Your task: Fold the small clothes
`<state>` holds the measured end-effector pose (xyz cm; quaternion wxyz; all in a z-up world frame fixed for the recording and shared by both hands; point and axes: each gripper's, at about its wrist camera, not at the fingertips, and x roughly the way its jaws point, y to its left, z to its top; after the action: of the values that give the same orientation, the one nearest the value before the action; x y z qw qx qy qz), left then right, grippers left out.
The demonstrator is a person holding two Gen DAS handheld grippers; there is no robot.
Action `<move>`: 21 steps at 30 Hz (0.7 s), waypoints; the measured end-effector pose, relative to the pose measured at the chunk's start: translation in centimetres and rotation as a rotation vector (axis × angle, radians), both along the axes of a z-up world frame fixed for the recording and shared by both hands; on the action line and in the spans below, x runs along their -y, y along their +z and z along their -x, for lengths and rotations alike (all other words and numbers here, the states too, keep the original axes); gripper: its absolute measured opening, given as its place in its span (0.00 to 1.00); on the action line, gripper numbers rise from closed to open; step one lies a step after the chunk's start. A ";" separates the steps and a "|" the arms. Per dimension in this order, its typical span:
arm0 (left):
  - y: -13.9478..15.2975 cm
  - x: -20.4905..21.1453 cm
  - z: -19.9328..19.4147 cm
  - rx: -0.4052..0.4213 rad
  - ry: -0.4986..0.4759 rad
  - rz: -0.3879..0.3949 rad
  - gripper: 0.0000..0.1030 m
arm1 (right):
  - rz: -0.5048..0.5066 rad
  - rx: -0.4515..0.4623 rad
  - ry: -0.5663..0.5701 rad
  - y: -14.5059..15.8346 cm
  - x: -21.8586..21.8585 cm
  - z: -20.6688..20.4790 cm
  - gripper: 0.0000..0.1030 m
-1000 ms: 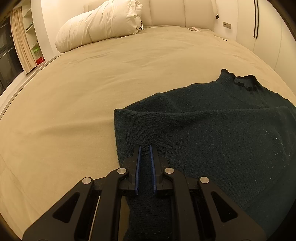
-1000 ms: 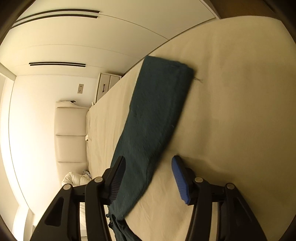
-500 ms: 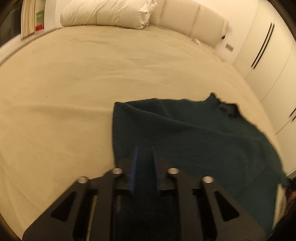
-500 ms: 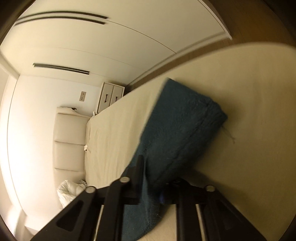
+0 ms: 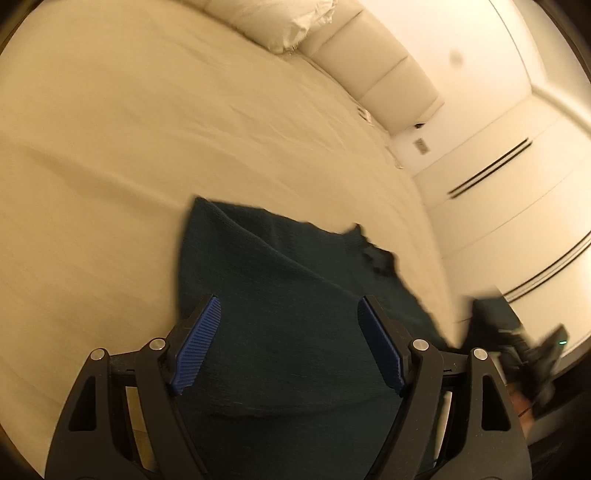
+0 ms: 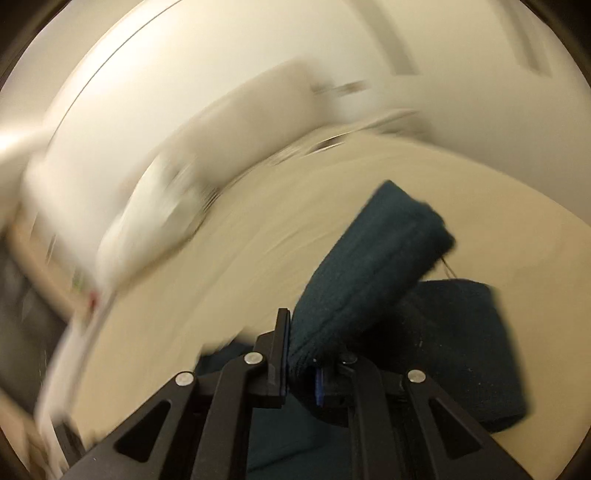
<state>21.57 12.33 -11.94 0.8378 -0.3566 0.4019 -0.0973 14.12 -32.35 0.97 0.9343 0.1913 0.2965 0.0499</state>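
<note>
A dark teal knit sweater (image 5: 280, 302) lies on the beige bed (image 5: 110, 147). My left gripper (image 5: 288, 317) is open above the sweater's body, its blue pads spread wide and holding nothing. My right gripper (image 6: 301, 354) is shut on the sweater's sleeve (image 6: 373, 262), which it holds lifted off the bed and stretched away from the camera. More of the sweater (image 6: 461, 339) lies under the sleeve. The right wrist view is blurred by motion. The right gripper also shows blurred at the right edge of the left wrist view (image 5: 535, 350).
White pillows (image 5: 288, 18) and a padded headboard (image 5: 384, 74) stand at the far end of the bed. White wardrobe doors (image 5: 517, 184) line the wall to the right. The bed's right edge runs close to the sweater's collar (image 5: 376, 258).
My left gripper has let go of the sweater and opened wide. My right gripper has shut on the sleeve and lifted it, swinging fast across the bed.
</note>
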 end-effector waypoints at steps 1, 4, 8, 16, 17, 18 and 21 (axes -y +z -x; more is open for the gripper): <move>-0.1 0.2 -0.3 -0.002 -0.028 0.046 0.74 | 0.078 -0.008 0.102 -0.8 -4.6 -0.4 0.11; -0.5 1.5 -1.3 -0.030 -0.108 0.153 0.74 | 0.234 -0.058 0.283 -4.4 -13.9 -1.2 0.11; -1.3 4.1 -3.0 -0.070 -0.175 0.171 0.74 | 0.289 -0.125 0.380 -7.6 -17.7 -2.5 0.11; -2.1 4.5 -3.6 -0.136 -0.103 0.115 0.74 | 0.248 -0.178 0.376 -9.0 -17.3 -0.2 0.11; -2.0 4.8 -4.0 -0.144 -0.105 0.064 0.74 | 0.209 -0.179 0.374 -8.8 -16.9 0.0 0.11; -2.0 4.9 -4.3 -0.148 -0.110 0.035 0.74 | 0.175 -0.179 0.373 -9.2 -16.3 1.3 0.13; -1.8 5.9 -5.3 -0.160 -0.134 -0.058 0.74 | 0.065 -0.174 0.356 -8.8 -14.1 3.3 0.43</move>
<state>26.85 6.44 -13.76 0.8046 -0.3113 0.4930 -0.1126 10.79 -18.28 -7.83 0.8873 0.1091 0.4068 0.1880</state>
